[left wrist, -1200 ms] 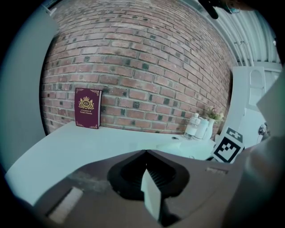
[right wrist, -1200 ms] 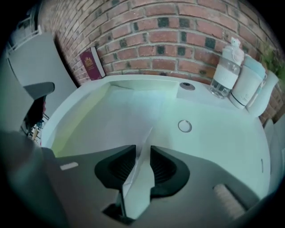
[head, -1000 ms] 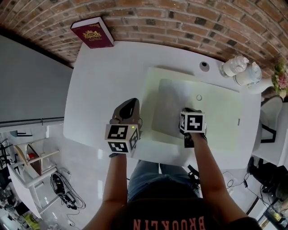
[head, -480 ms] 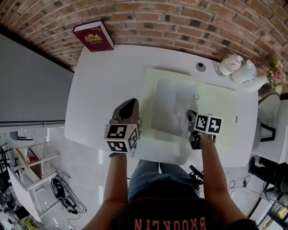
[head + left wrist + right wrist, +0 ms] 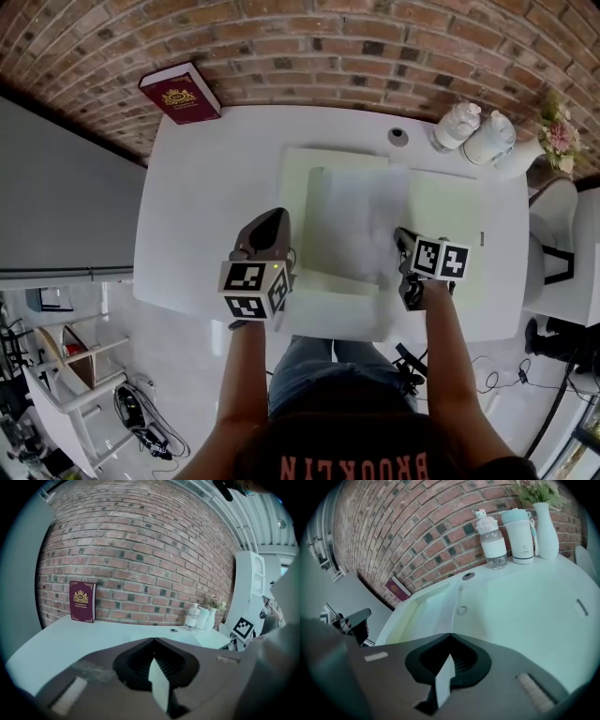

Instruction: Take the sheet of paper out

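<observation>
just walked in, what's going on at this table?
A person holds a gripper in each hand over a white table. The right gripper is shut at the right edge of a white sheet of paper and appears to pinch it. The sheet lies over a pale yellow-green plastic folder and is not clear of it yet. The left gripper, jaws together, sits just left of the folder's edge, apparently not gripping it.

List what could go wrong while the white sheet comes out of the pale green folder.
The right gripper pinches only an edge of the white paper sheet, so it may crease, tear or slip free. The left gripper clamps just the rim of the pale green plastic folder, which could drag along with the sheet.
</observation>
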